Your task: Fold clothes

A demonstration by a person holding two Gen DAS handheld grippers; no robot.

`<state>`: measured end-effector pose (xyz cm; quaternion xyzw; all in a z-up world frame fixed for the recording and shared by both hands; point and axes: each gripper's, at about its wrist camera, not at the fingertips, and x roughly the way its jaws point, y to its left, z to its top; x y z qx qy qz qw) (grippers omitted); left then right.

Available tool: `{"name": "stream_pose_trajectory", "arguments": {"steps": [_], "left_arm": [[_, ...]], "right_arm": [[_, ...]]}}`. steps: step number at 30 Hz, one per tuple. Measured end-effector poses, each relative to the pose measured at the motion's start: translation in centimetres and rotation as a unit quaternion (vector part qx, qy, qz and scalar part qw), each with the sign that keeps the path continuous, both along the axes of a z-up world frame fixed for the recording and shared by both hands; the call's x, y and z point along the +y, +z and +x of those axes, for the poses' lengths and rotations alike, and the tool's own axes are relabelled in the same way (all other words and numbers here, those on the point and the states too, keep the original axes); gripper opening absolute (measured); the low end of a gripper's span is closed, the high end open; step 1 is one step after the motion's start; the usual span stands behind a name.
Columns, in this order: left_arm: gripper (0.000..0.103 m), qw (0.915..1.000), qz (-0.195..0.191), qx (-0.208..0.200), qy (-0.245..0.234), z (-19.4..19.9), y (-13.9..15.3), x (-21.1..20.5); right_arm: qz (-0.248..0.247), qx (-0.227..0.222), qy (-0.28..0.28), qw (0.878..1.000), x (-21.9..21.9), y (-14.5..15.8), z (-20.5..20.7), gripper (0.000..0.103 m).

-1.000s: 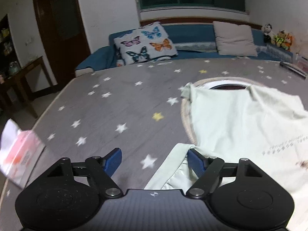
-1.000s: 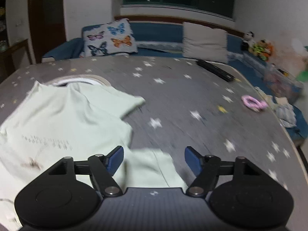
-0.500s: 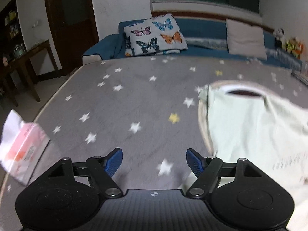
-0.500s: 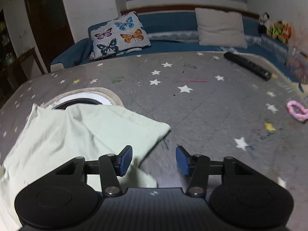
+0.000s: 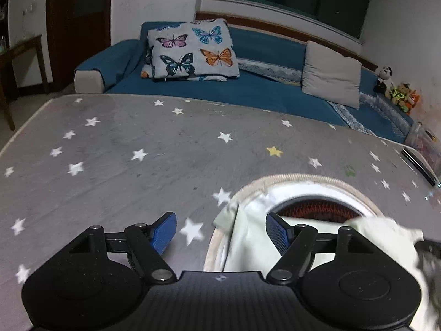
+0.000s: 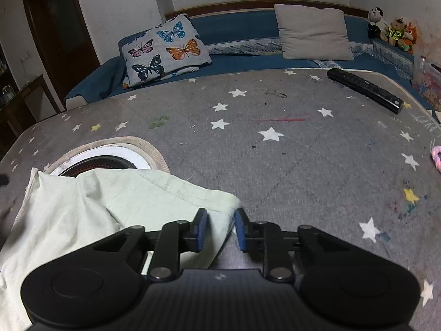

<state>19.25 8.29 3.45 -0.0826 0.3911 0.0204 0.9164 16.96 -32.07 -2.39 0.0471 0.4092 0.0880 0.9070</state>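
Right wrist view: right tool [image 6: 220,230], fingers narrowed to a small gap with the sleeve corner [image 6: 223,207] of the pale green garment [image 6: 82,215] lying between them; the pads are not seen pressing the cloth.
Left wrist view: left tool [image 5: 220,231], fingers spread wide, nothing held; the garment's left edge [image 5: 242,234] lies just inside its right finger.
Garment position: on the grey star-print surface [image 6: 303,151], partly covering a round opening [image 6: 104,160] in it.
Direction from tools: cloth spreads left of the right tool and right of the left tool, so it lies between the two.
Nearer tool: the right one, already straddling the hem.
Long axis: cannot be told; most of the garment is hidden below both tools.
Sleeve pointing: corner points rightward and away from the camera.
Judged requirement: closing on the hem before any fold-over.
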Motion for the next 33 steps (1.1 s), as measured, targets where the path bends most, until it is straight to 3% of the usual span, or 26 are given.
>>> {"name": "stream_pose_trajectory", "arguments": {"steps": [3,6,8,11,20,25,27,29,33], "left_arm": [[0.070,0.9998,-0.002,0.016,0.006,1.9,-1.1,-0.4],[0.051,0.9995,-0.007,0.028,0.010,3.1,-2.0,-0.5],[0.032,0.9998,-0.016,0.014,0.005,2.8,-1.5,-0.3],[0.013,0.9996,-0.028,-0.008,-0.002,2.4,-0.8,-0.1],[0.009,0.9949,-0.064,-0.074,-0.024,1.1,1.2,0.8],[0.009,0.9871,-0.050,-0.133,-0.074,-1.5,2.2,1.5],[0.009,0.9835,-0.040,-0.148,-0.097,-2.5,2.2,1.6],[0.009,0.9827,-0.017,-0.133,-0.128,-3.4,1.2,1.2],[0.009,0.9725,0.025,-0.112,-0.203,-6.1,-0.7,-0.4]], "right_arm": [[0.000,-0.002,0.002,1.000,0.0,0.0,0.2,0.015],[0.001,-0.003,0.005,1.000,0.0,-0.1,0.4,0.011],[0.002,-0.006,0.006,1.000,0.0,0.0,0.6,0.009],[0.001,-0.011,0.010,1.000,0.2,0.1,0.8,0.007],[0.002,-0.091,-0.004,0.996,-0.4,3.4,0.0,0.006],[0.002,-0.154,-0.020,0.988,-1.2,5.8,-1.0,0.005],[-0.006,-0.148,-0.023,0.989,-1.4,5.5,-0.8,0.005],[-0.016,-0.137,-0.025,0.990,-1.5,5.0,-0.6,0.005],[-0.034,-0.104,-0.022,0.994,-1.4,3.3,-0.2,0.005]]}}
